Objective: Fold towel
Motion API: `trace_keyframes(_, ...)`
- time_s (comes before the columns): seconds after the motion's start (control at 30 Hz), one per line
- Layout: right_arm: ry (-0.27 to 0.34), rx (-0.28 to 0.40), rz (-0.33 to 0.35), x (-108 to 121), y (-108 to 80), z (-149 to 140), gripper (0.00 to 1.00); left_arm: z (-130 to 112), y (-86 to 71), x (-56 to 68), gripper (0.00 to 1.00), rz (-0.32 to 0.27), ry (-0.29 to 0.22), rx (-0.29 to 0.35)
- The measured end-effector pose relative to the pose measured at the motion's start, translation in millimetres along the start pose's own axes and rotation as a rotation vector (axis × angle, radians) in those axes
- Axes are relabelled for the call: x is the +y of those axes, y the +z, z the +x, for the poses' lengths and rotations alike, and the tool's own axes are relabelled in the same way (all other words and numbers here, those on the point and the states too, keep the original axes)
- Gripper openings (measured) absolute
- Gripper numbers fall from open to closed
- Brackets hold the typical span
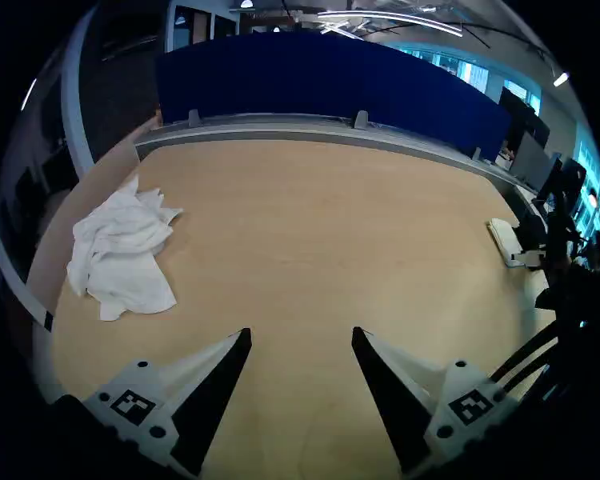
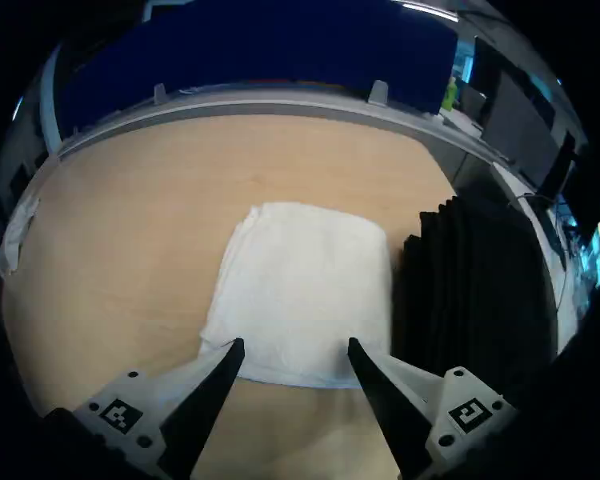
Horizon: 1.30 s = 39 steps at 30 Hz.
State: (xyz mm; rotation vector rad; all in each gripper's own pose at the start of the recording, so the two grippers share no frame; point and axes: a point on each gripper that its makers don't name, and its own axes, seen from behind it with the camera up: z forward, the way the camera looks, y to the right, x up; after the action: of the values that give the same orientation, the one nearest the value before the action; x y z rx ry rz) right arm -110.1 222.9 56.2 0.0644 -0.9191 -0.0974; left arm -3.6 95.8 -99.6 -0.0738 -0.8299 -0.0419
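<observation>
Left gripper view: the left gripper (image 1: 301, 331), fingers spread wide and holding nothing, hovers over a pale wooden table (image 1: 324, 224). A crumpled white towel (image 1: 124, 252) lies at the far left.

Right gripper view: the right gripper (image 2: 294, 342), also spread, hovers at the near edge of a folded white towel (image 2: 300, 272) (a neat rectangle). A black pleated object (image 2: 476, 280) sits just right of it.

surface: light wood desk (image 1: 324, 232) | back: dark blue partition (image 1: 316, 76) on grey rail (image 1: 300, 128) | ceiling: long strip light (image 1: 388, 16), lit | far right: bright windows (image 1: 470, 74), dark monitors (image 1: 532, 156) | right gripper view: black ribbed stack (image 2: 476, 288) on desk, right side
</observation>
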Motion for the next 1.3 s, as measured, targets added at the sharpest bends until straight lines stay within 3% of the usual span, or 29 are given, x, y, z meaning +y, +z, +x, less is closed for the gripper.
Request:
trace_keyframes(0.27, 0.003, 0.111, 0.01, -16, -32.0, 34, 1.0, 7, 0.3, -3.0, 0.93, -0.005, -0.012, 0.018)
trace_keyframes(0.47, 0.007, 0.177, 0.026, -42, -62.2, 52, 1.0, 14, 1.2, -4.3, 0.93, -0.02, -0.021, 0.045)
trace_keyframes(0.87, 0.0, 0.307, 0.104, -141, -133.3, 69, 1.0, 28, 0.3, -6.9, 0.93, -0.06, -0.012, 0.084)
trace_keyframes(1.1, 0.014, 0.452, 0.101, -187, -173.9, 91, 1.0, 34, -0.9, -7.4, 0.93, -0.083, -0.008, 0.105)
trace_keyframes(1.3, 0.043, 0.588, 0.083, -211, -204.6, 107, 1.0, 38, -0.1, -6.4, 0.93, -0.099, 0.0, 0.118)
